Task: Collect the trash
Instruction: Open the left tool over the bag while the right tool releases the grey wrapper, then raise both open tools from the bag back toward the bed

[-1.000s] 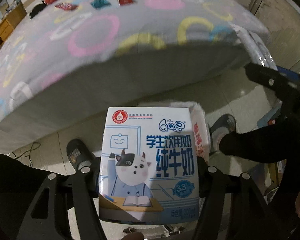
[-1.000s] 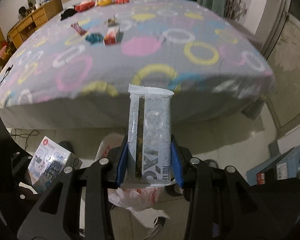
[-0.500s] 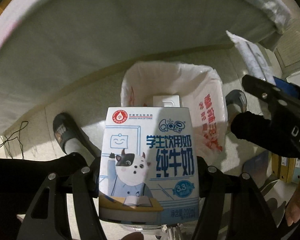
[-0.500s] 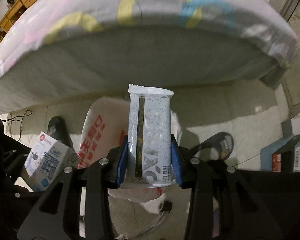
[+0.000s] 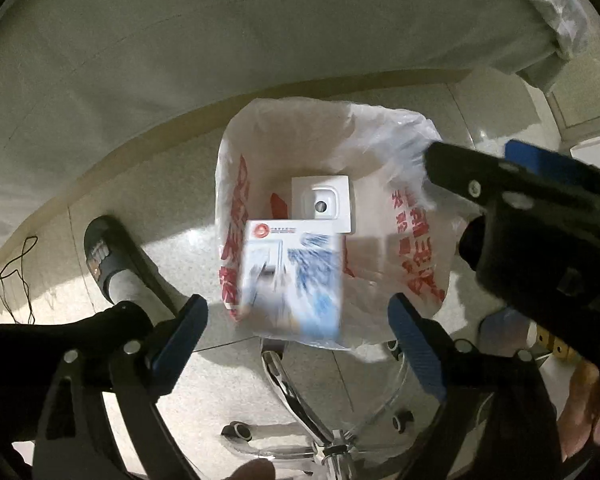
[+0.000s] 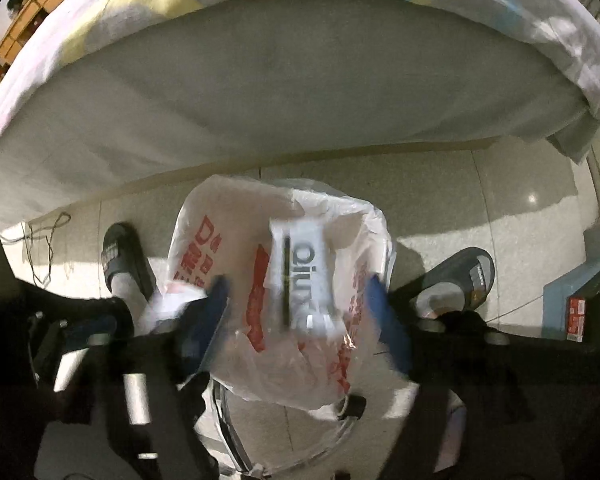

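The milk carton (image 5: 292, 280) sits blurred at the centre of the left wrist view, over the mouth of the white trash bag (image 5: 380, 144) with red print. It touches neither blue pad, so it is loose between the spreading jaws of the left gripper (image 5: 298, 320), which are opening and grip nothing. Just above it in the frame, inside the bag, lies a white square box (image 5: 324, 202) that only this view shows.

The right wrist view shows the snack wrapper (image 6: 304, 276), also blurred, in mid-frame over the same bag (image 6: 220, 208). The right gripper (image 6: 300, 304) is opening too; its 2 blue pads stand clear of the wrapper on either side, so it is released.

In the left view the right gripper appears as a black body with a blue pad (image 5: 540, 160) at the right edge, over the bag's rim, but the wrapper cannot be made out there. The right view shows 2 dark slippers (image 6: 120, 256) flanking the bag; the left view shows only 1 (image 5: 108, 256). Chrome chair legs (image 5: 296, 392) lie below the bag. The bed's grey side (image 6: 300, 80) fills the upper frame in both; only the right view shows its coloured ring pattern and a blue box (image 6: 580, 304) at the right edge.
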`<state>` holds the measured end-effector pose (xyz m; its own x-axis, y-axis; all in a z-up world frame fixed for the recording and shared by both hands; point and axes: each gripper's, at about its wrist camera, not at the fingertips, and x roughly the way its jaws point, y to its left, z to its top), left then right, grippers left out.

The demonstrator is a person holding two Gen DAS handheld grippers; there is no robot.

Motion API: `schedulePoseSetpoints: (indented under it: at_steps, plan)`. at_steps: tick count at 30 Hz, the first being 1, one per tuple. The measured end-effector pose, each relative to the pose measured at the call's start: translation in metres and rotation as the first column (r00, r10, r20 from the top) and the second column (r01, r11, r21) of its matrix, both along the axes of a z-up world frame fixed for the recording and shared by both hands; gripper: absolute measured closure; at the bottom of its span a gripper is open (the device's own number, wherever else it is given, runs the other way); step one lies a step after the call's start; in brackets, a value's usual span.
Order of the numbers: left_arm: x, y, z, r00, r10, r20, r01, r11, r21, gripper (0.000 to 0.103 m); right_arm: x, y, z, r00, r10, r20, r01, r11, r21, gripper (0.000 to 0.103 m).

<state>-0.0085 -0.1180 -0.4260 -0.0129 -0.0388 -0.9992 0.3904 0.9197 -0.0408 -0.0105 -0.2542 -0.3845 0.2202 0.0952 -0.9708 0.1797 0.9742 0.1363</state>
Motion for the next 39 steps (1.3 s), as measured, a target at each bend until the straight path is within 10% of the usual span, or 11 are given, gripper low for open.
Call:
schedulePoseSetpoints:
  at_steps: [20,39]
  plan:
    - [-0.003,0.008,0.05,0.986,0.026,0.164,-0.023,1.0,-0.021,0.014,-0.011,-0.005,0.047,0.996,-0.031,0.086,0.028,0.999,0.03,0.021]
    - [0.006,0.039,0.189,0.876,0.174,0.45,-0.109,0.98,-0.169,0.014,-0.023,-0.009,0.186,0.939,-0.033,0.342,0.029,0.999,0.018,0.017]
